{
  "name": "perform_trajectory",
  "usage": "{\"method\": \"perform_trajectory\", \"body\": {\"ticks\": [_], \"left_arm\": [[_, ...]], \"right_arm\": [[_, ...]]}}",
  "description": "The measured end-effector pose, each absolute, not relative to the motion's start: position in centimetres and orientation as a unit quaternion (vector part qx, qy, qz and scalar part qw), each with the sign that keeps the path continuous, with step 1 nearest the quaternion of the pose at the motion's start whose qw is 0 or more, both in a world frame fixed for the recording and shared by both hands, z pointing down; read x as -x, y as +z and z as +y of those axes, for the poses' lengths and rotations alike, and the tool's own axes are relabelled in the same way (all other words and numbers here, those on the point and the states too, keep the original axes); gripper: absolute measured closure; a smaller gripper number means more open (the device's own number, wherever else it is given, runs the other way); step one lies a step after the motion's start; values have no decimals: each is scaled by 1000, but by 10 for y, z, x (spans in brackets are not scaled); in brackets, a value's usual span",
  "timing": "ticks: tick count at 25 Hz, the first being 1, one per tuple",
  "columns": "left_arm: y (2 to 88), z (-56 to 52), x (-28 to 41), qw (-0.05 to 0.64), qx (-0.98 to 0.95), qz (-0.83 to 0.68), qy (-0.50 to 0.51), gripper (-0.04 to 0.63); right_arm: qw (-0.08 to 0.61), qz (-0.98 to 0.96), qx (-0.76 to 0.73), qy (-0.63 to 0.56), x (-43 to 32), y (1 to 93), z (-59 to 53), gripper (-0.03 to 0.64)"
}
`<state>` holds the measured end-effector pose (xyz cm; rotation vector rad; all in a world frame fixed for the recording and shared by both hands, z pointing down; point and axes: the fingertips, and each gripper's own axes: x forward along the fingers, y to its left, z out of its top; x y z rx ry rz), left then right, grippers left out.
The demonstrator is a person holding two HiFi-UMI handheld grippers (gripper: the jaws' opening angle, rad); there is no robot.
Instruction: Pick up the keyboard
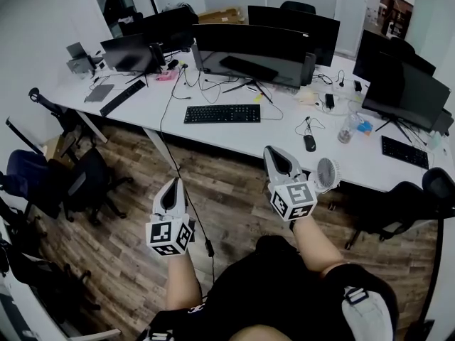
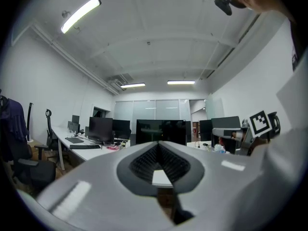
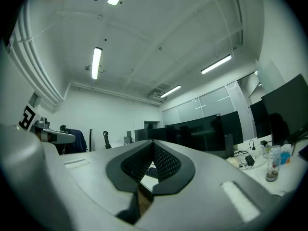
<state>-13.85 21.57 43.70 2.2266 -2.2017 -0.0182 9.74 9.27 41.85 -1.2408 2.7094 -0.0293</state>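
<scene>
A black keyboard (image 1: pixel 222 114) lies flat on the white desk (image 1: pixel 234 137), in front of the wide middle monitor (image 1: pixel 250 53). My left gripper (image 1: pixel 173 188) hangs over the wooden floor, well short of the desk, jaws shut with nothing in them. My right gripper (image 1: pixel 278 158) is at the desk's near edge, right of the keyboard, also shut and empty. In the left gripper view the closed jaws (image 2: pixel 160 146) point level at the monitor row. The right gripper view shows its closed jaws (image 3: pixel 153 146) with a strip of the keyboard (image 3: pixel 151 171) behind them.
A mouse (image 1: pixel 309 143), a small white fan (image 1: pixel 326 174), a water bottle (image 1: pixel 348 127) and cables lie right of the keyboard. More keyboards (image 1: pixel 122 98) and monitors (image 1: pixel 133 53) stand at the left and right. Office chairs (image 1: pixel 67 180) stand on the floor at the left.
</scene>
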Motion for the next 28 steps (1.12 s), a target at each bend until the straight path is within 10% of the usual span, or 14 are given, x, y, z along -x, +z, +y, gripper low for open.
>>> {"method": "perform_trajectory", "body": {"ticks": [28], "left_arm": [[463,-158,297,28,-697,-716,29,541]], "right_arm": [[34,895,441,-57,4,465,-312,621]]}}
